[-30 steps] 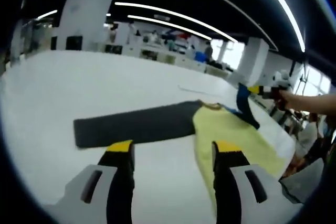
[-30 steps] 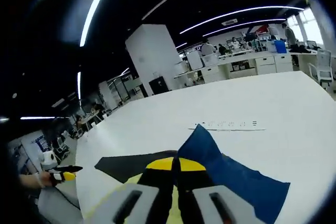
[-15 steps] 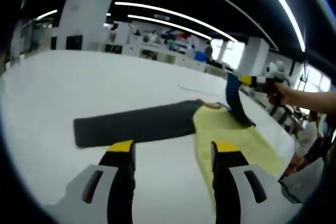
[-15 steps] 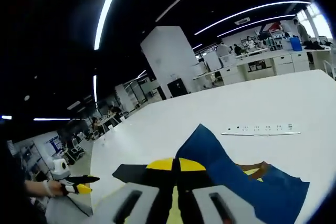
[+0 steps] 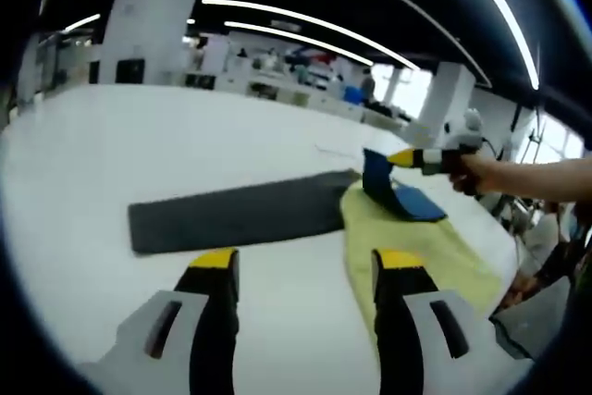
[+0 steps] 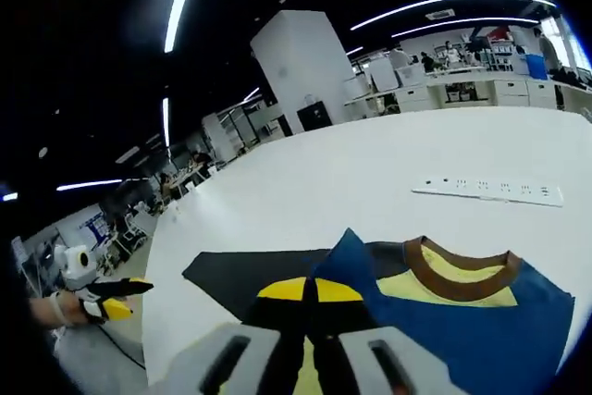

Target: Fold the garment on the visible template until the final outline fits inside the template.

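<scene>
A garment lies on the white table (image 5: 111, 136): yellow body (image 5: 421, 252), long dark grey sleeve (image 5: 231, 215) stretched out flat, blue sleeve (image 5: 402, 196). My right gripper (image 5: 400, 156), held by a hand (image 5: 486, 173), is shut on the blue sleeve's end and holds it folded up over the yellow body. In the right gripper view, my shut right gripper (image 6: 314, 291) pinches the blue fabric (image 6: 462, 330); the brown collar (image 6: 458, 270) and the dark sleeve (image 6: 245, 275) lie beyond. My left gripper (image 5: 307, 261) stands open above bare table, short of the garment, and holds nothing.
A white power strip (image 6: 486, 190) lies on the table beyond the collar. The left gripper (image 6: 116, 301) and its hand sit at the table's near left edge in the right gripper view. White desks and a pillar (image 6: 301, 71) stand far behind.
My right gripper has carried the blue sleeve lower and across over the yellow body. The collar has come into the right gripper view. My left gripper has stayed open in place.
</scene>
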`<state>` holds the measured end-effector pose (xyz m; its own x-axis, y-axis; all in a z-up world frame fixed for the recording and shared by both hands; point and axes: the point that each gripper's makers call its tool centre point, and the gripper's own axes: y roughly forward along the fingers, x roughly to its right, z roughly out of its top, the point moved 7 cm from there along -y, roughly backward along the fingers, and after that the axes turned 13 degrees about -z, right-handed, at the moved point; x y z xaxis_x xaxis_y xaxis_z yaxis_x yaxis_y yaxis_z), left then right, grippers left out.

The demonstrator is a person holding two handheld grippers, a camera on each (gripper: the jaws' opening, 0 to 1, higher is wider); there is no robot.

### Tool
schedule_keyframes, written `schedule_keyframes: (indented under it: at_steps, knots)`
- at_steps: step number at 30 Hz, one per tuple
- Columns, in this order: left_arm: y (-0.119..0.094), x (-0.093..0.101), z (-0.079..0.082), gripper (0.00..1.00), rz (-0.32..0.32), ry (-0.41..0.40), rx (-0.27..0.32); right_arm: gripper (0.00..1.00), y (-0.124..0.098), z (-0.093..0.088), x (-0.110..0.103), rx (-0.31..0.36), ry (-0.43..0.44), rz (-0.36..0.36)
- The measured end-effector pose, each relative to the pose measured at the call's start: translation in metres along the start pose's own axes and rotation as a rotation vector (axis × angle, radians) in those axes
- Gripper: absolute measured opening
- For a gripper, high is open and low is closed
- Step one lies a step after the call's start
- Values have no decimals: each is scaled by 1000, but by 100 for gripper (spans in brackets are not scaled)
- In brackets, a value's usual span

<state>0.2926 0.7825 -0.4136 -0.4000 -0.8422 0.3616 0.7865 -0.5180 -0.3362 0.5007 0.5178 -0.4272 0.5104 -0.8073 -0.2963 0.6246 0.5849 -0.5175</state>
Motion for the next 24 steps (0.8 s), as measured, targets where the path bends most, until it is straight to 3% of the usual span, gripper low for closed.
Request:
schedule_keyframes:
  at_steps: [11,23,24]
  knots:
    - [1,-2,-2,54,7,-14,-8,0,18,-21,-7,-76,-44,14]
    - [1,-2,-2,54,8,-11,-14,0,24,-27,-12,-83,-89,16]
    - [1,-2,-2,54,8,-11,-15,4,24,-27,-12,-81,-89,19]
